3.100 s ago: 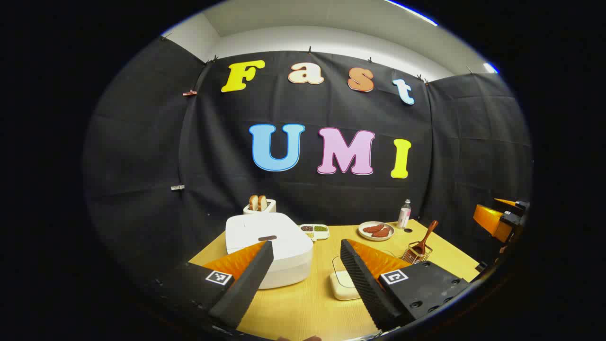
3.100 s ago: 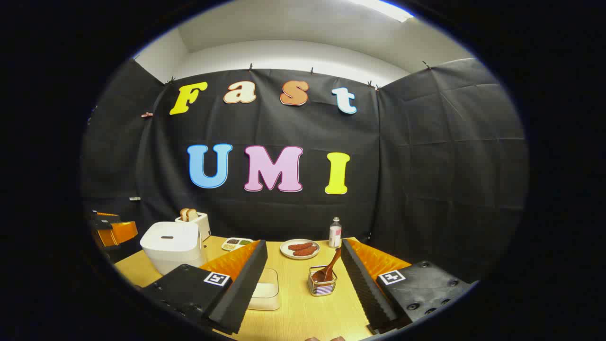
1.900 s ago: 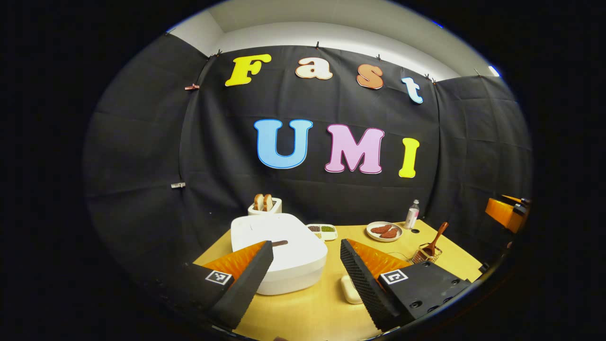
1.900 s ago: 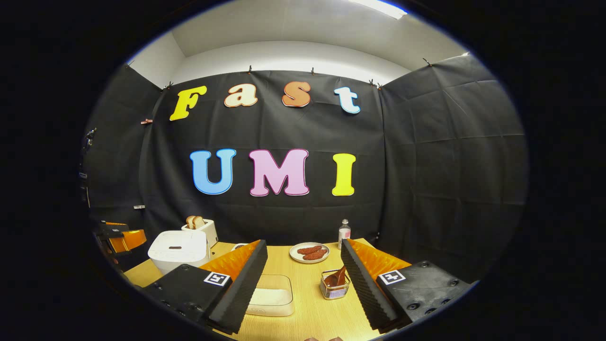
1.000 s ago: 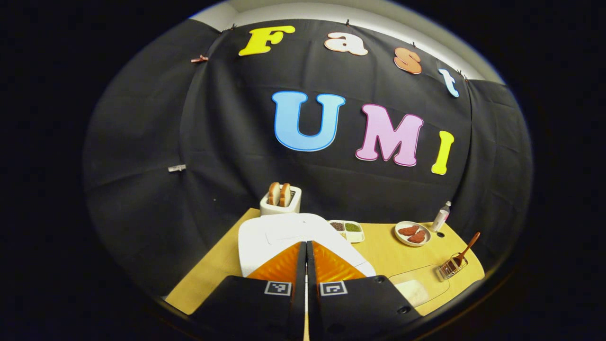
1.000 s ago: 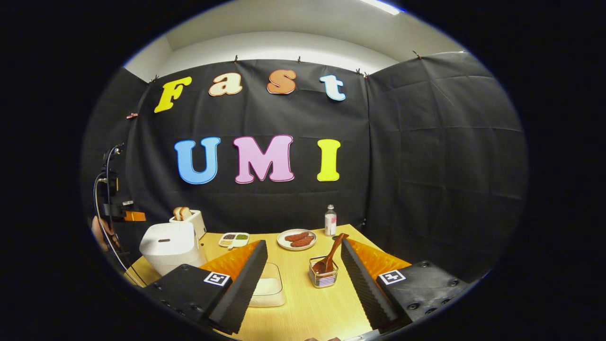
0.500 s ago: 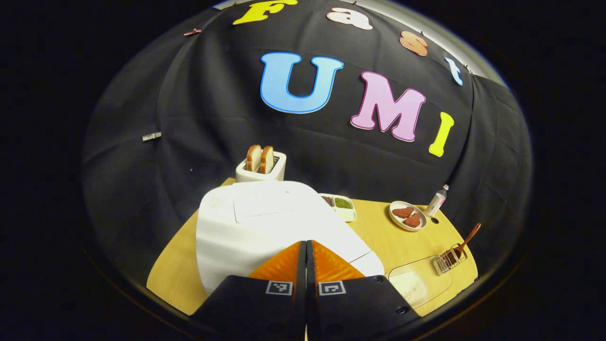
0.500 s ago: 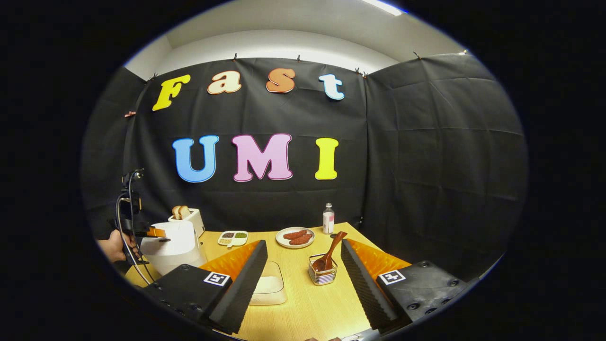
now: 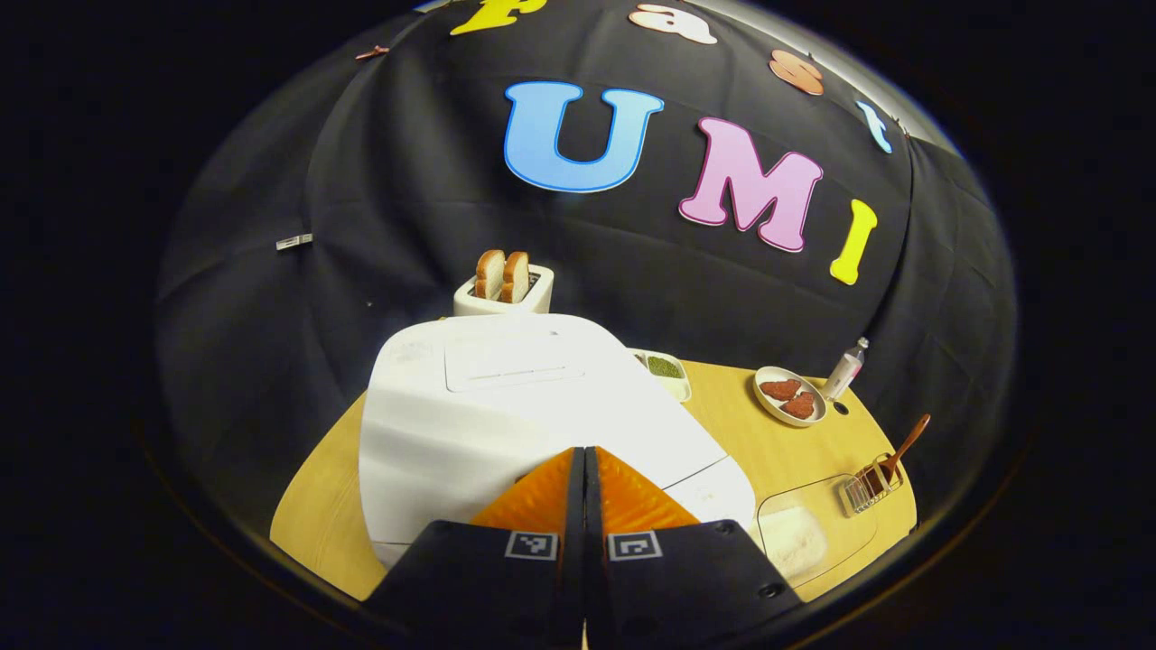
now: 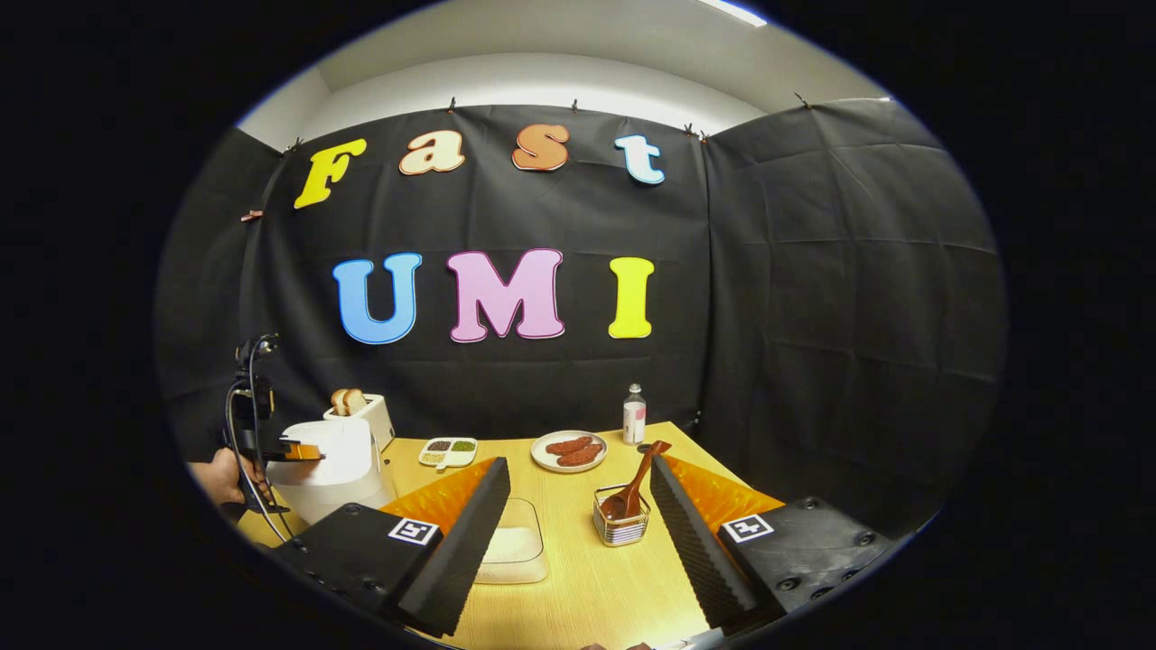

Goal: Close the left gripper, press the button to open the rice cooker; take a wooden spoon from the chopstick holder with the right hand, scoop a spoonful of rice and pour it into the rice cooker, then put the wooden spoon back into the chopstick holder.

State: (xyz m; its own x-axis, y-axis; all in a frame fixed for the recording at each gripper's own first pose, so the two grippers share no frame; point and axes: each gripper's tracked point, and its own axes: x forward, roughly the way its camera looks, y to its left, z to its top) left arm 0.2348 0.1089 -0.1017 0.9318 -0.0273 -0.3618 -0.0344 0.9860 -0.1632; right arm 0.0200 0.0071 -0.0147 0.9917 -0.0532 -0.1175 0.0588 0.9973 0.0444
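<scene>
White rice cooker [image 9: 506,415] had grown large under my left gripper [image 9: 582,456], fingers pressed together on nothing and nearing the lid's front, while my right gripper [image 10: 578,506] waited wide open and empty before the wooden spoon [image 10: 632,487].

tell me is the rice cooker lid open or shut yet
Shut. The rice cooker lid lies flat on its body, with the closed left gripper at its front edge.
</scene>
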